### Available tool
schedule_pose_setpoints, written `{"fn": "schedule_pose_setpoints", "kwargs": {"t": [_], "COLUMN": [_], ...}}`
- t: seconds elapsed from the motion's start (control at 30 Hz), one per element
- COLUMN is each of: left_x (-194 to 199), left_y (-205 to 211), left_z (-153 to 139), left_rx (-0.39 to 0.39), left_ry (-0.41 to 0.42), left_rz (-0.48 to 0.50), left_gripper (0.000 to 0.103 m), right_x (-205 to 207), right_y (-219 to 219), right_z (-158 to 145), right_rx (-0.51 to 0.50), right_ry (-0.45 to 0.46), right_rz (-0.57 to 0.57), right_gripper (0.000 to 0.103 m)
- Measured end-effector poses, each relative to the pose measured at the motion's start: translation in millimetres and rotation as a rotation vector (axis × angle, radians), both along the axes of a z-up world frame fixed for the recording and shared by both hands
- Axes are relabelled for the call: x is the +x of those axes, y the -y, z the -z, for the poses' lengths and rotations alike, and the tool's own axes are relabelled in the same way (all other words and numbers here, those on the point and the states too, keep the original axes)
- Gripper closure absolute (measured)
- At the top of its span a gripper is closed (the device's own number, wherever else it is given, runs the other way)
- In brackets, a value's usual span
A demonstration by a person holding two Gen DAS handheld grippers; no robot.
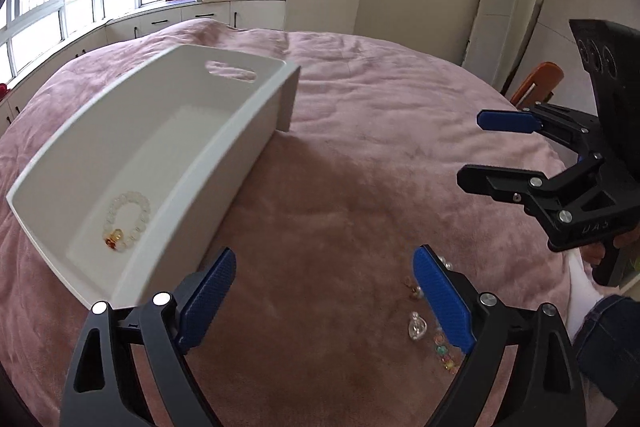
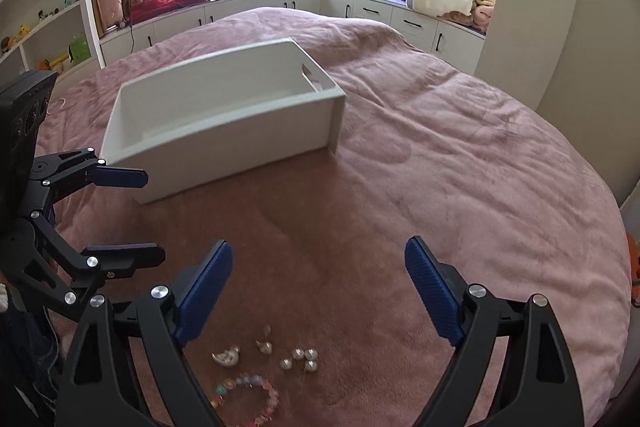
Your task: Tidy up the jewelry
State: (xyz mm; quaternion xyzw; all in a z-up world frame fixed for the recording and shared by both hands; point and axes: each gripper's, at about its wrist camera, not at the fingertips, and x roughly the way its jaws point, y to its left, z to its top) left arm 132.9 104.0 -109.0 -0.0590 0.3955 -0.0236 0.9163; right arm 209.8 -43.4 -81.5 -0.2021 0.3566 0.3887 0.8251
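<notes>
The colourful bead bracelet (image 2: 256, 397) lies on the pink bed (image 2: 440, 167) beside loose pearl earrings (image 2: 300, 359), light, limp and probably slippery; pinch one side of the loop. A pale bracelet (image 1: 126, 221) sits in the white box (image 1: 256, 123). Left gripper (image 1: 324, 299) and right gripper (image 2: 318, 291) hover, jaws spread, empty

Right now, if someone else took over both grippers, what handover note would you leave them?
Left gripper: open, empty, beside the white bin.
Right gripper: open, empty, above the loose jewelry.
Done: one white bead bracelet lies in the bin.
Left on the pink blanket: colorful bead bracelet, pearl earrings, swan-shaped piece. Move each into the bin.
</notes>
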Motion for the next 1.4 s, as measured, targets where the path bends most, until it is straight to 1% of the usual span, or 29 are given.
{"fn": "schedule_pose_setpoints", "kwargs": {"t": [0.13, 0.17, 0.23, 0.27, 0.4, 0.5, 0.53, 0.63, 0.67, 0.7, 0.73, 0.77, 0.83, 0.87, 0.9, 0.93, 0.97, 1.0, 1.03, 1.4], "left_x": [-9.3, -11.7, -13.6, -13.7, -11.3, -6.1, -4.5, -1.5, -0.8, 0.4, 1.0, 1.2, 0.4, 0.6, 0.6, 1.2, 1.0, 1.6, 3.7, 5.8], "left_y": [35.6, 45.1, 59.5, 67.4, 84.2, 91.8, 92.1, 88.3, 86.5, 85.6, 84.2, 83.6, 82.8, 82.1, 81.5, 80.0, 77.0, 74.8, 74.1, 69.3], "left_z": [22.2, 27.6, 35.5, 39.8, 51.8, 63.3, 67.3, 75.7, 78.6, 80.6, 83.0, 86.2, 91.2, 92.7, 94.4, 95.4, 96.1, 97.2, 97.6, 97.3], "left_rx": [0.059, 0.077, 0.108, 0.113, 0.099, 0.124, 0.121, 0.089, 0.07, 0.062, 0.058, 0.055, 0.058, 0.061, 0.064, 0.059, 0.046, 0.029, 0.02, -0.018], "left_ry": [-0.008, -0.008, -0.013, -0.021, -0.036, -0.06, -0.07, -0.091, -0.096, -0.101, -0.11, -0.118, -0.12, -0.121, -0.122, -0.123, -0.122, -0.125, -0.129, -0.135], "left_rz": [0.102, 0.131, 0.175, 0.199, 0.257, 0.273, 0.272, 0.256, 0.25, 0.246, 0.243, 0.243, 0.24, 0.234, 0.225, 0.218, 0.211, 0.211, 0.21, 0.2], "left_gripper": [0.011, 0.011, 0.011, 0.011, 0.012, 0.021, 0.025, 0.029, 0.03, 0.033, 0.037, 0.039, 0.047, 0.049, 0.054, 0.06, 0.064, 0.074, 0.08, 0.081], "right_x": [-5.3, -7.3, -12.1, -15.6, -24.8, -23.4, -22.3, -20.8, -20.4, -21.1, -21.0, -21.6, -22.1, -22.1, -21.9, -21.5, -20.0, -19.6, -18.4, -11.9], "right_y": [15.3, 17.3, 19.6, 19.6, 16.4, 15.0, 14.3, 10.2, 8.2, 5.8, 3.4, 1.8, -1.2, -2.4, -2.0, -2.0, -2.0, -2.4, -2.1, 1.6], "right_z": [27.2, 34.2, 48.4, 56.2, 75.0, 87.0, 91.6, 99.0, 101.4, 104.8, 107.1, 109.8, 113.9, 115.7, 117.0, 118.0, 118.1, 118.2, 118.4, 110.5], "right_rx": [-0.049, -0.065, -0.1, -0.121, -0.171, -0.178, -0.177, -0.185, -0.191, -0.201, -0.209, -0.217, -0.231, -0.237, -0.238, -0.237, -0.231, -0.227, -0.223, -0.179], "right_ry": [-0.043, -0.049, -0.059, -0.065, -0.072, -0.106, -0.126, -0.151, -0.153, -0.158, -0.162, -0.165, -0.171, -0.173, -0.176, -0.18, -0.193, -0.2, -0.207, -0.234], "right_rz": [-0.001, -0.006, -0.026, -0.042, -0.082, -0.078, -0.077, -0.084, -0.09, -0.097, -0.101, -0.106, -0.113, -0.113, -0.111, -0.109, -0.107, -0.104, -0.101, -0.098], "right_gripper": [0.027, 0.032, 0.036, 0.04, 0.05, 0.054, 0.058, 0.06, 0.063, 0.064, 0.065, 0.068, 0.073, 0.074, 0.075, 0.076, 0.079, 0.079, 0.079, 0.081]}}
